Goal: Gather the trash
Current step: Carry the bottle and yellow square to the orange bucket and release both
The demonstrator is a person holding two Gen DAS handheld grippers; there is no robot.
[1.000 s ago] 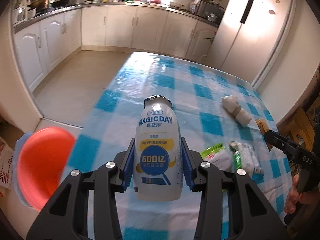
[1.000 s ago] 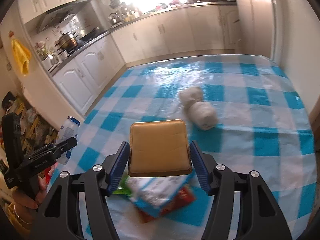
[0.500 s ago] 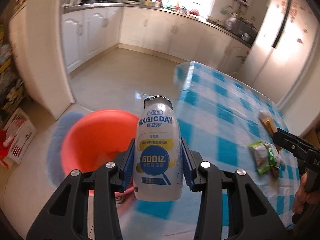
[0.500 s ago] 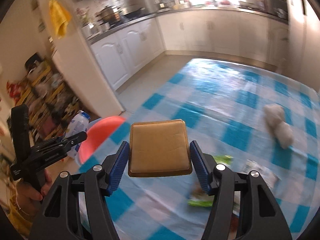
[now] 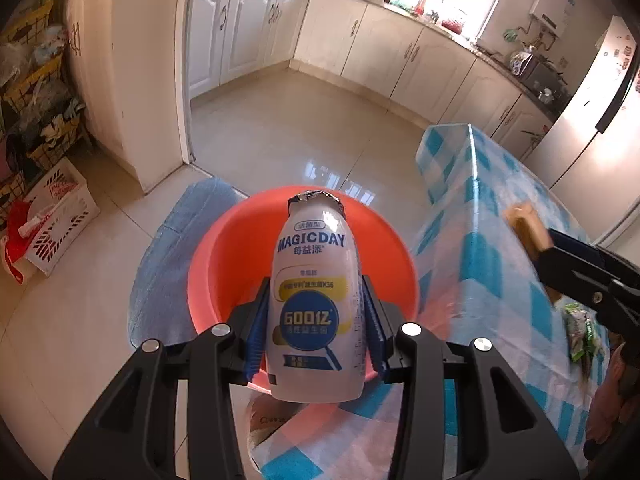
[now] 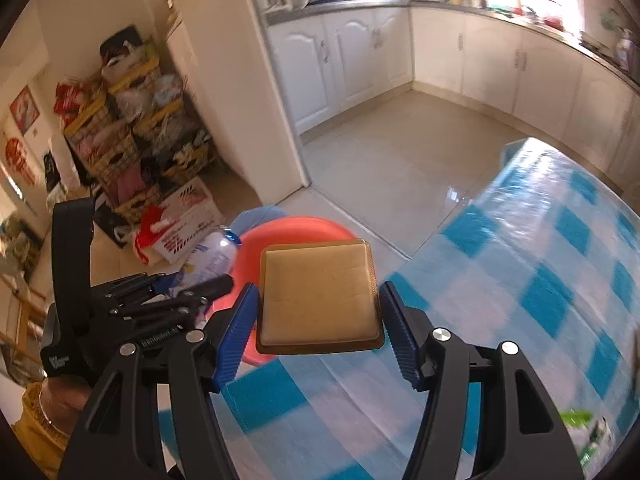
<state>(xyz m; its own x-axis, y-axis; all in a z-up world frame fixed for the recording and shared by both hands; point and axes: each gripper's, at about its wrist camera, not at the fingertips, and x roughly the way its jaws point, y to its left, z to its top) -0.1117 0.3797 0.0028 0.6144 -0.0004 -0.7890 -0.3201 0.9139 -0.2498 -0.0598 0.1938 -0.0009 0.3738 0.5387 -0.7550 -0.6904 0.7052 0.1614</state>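
Trash is riding in both grippers at this moment. Nearest the left wrist camera, the left gripper (image 5: 316,320) is clamping a white yoghurt-drink bottle (image 5: 314,304) low on its body, blue pads pressing on either flank, the foil-capped neck pointing away from the camera. The gripper is pitching steeply downward, so the bottle is hanging directly above the open mouth of the orange basin (image 5: 224,264), which is sitting on the floor on a blue mat (image 5: 180,248) just off the end of the checked table (image 5: 480,240).

In the right wrist view, the right gripper (image 6: 318,312) is grasping a flat tan square packet (image 6: 318,294) by its two side edges, also tilting down, and it is hovering over the table's corner with the basin beyond and to the left.

The step in hand looks like the drop. To do it well, the left jaws should be opening only while the bottle's base is sitting well inside the rim, since a tall bottle could bounce off the rim. The right gripper is looking short of the basin and would need carrying further over it before letting go; the two tools are crowding one another there. A green wrapper (image 5: 580,332) is lying further along the table, uncollected.
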